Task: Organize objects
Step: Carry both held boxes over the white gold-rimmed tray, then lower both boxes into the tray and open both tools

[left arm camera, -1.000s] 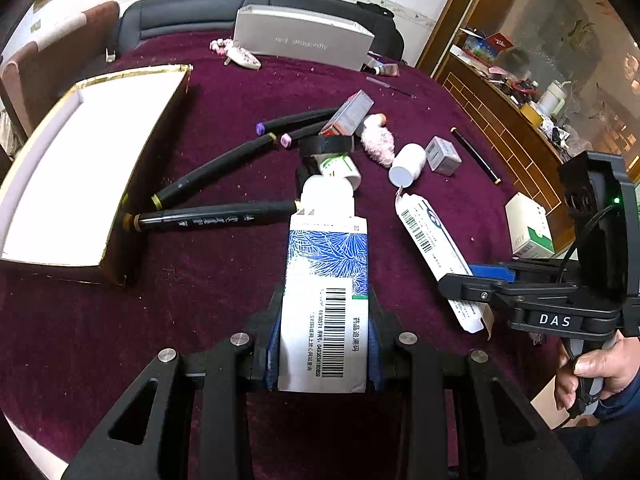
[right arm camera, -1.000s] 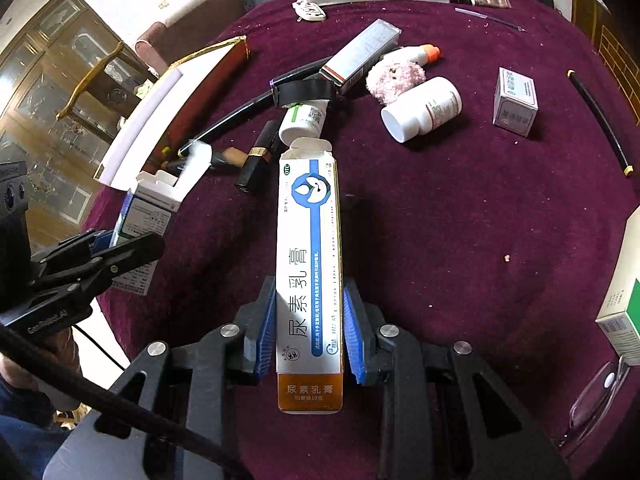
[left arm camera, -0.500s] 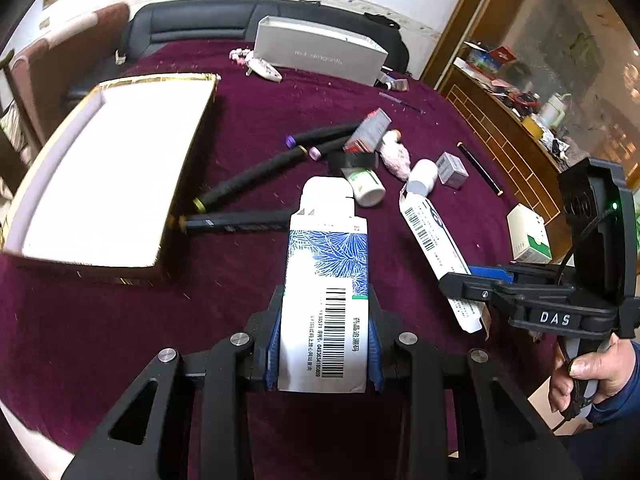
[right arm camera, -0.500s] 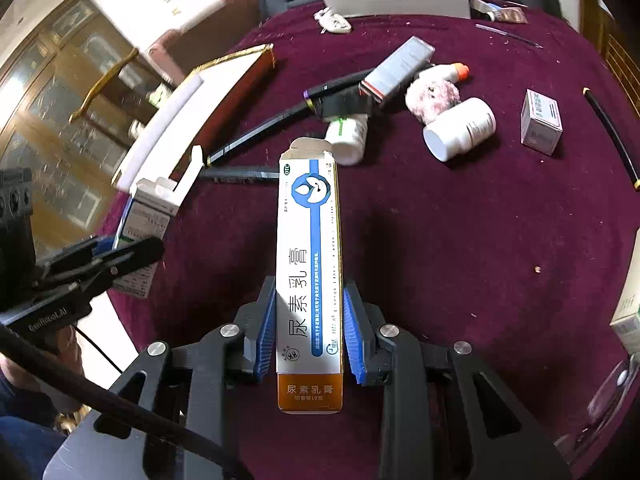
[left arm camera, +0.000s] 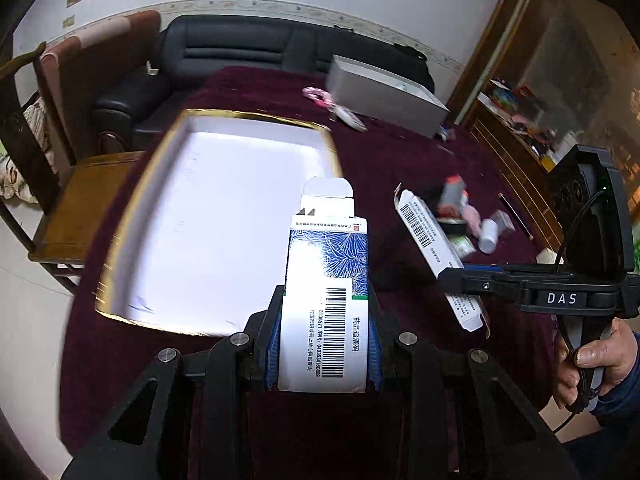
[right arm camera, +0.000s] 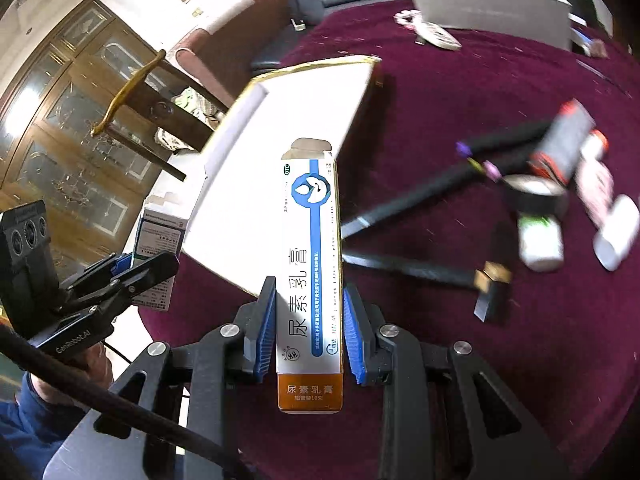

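Observation:
My left gripper [left arm camera: 324, 300] is shut on a blue-and-white medicine box [left arm camera: 326, 256] with a barcode, its top flap open. The box hangs over the near right edge of a gold-rimmed white tray [left arm camera: 200, 220] on the maroon tablecloth. My right gripper [right arm camera: 310, 296] is shut on a long white-and-blue ointment box [right arm camera: 310, 240] with an orange end, just right of the tray [right arm camera: 288, 112]. The right gripper [left arm camera: 460, 276] and its long box [left arm camera: 424, 228] also show from the side in the left wrist view. In the right wrist view the left gripper [right arm camera: 160, 264] appears beside the tray.
Black markers [right arm camera: 420, 196], white bottles [right arm camera: 540, 240], a tape roll [right arm camera: 536, 196] and small boxes lie to the right on the cloth. A long grey box [left arm camera: 384, 96] stands at the far edge. A wooden chair [left arm camera: 80, 184] and a black sofa [left arm camera: 240, 52] flank the table.
Both grippers have swung left with their boxes, from over the clutter of markers and bottles to the tray's edge. The clutter now lies off to the right.

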The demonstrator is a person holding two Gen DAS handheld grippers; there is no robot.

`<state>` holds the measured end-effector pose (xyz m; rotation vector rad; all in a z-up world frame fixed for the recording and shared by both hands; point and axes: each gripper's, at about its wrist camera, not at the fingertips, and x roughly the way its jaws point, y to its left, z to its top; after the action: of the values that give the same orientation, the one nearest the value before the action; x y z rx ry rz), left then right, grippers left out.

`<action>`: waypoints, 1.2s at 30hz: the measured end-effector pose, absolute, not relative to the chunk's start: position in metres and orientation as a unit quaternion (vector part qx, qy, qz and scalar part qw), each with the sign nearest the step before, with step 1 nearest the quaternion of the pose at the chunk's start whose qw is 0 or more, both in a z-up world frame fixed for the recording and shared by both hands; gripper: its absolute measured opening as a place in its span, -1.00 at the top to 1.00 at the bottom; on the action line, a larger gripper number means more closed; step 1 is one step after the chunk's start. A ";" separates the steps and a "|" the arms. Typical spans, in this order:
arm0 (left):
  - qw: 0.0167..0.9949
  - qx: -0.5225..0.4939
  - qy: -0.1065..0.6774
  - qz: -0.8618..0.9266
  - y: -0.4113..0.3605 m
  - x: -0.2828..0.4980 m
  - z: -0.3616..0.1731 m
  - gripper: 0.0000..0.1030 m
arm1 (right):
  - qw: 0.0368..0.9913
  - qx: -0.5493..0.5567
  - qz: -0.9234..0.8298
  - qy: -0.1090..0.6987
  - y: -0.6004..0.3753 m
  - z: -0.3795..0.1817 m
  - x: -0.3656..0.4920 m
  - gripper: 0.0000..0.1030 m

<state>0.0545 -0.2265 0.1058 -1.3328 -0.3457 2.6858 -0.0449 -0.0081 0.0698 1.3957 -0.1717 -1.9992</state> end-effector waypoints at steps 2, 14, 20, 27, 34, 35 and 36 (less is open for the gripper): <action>0.057 -0.436 -0.116 0.891 -0.246 0.047 0.108 0.42 | 0.345 0.535 -0.768 -0.065 -0.027 0.074 -0.051 0.45; 0.049 -0.470 -0.109 0.874 -0.321 -0.060 0.087 0.42 | 0.314 0.545 -0.776 -0.041 -0.122 0.084 -0.128 0.45; 0.015 -0.486 -0.104 0.867 -0.333 -0.103 0.064 0.42 | 0.284 0.564 -0.775 -0.036 -0.150 0.063 -0.170 0.45; 0.011 -0.507 -0.121 0.853 -0.342 -0.138 0.042 0.42 | 0.260 0.591 -0.761 -0.059 -0.167 0.040 -0.209 0.45; 0.011 -0.515 -0.119 0.849 -0.346 -0.153 0.030 0.42 | 0.255 0.603 -0.754 -0.056 -0.180 0.023 -0.219 0.45; 0.011 -0.515 -0.119 0.849 -0.347 -0.154 0.030 0.42 | 0.254 0.604 -0.754 -0.054 -0.182 0.022 -0.221 0.45; 0.011 -0.516 -0.120 0.848 -0.349 -0.156 0.029 0.42 | 0.253 0.604 -0.754 -0.053 -0.184 0.020 -0.223 0.45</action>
<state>-0.1563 -0.3488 0.0289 -1.6100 -0.3729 2.6461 -0.2230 -0.1843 0.0203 1.6410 -0.1432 -2.0495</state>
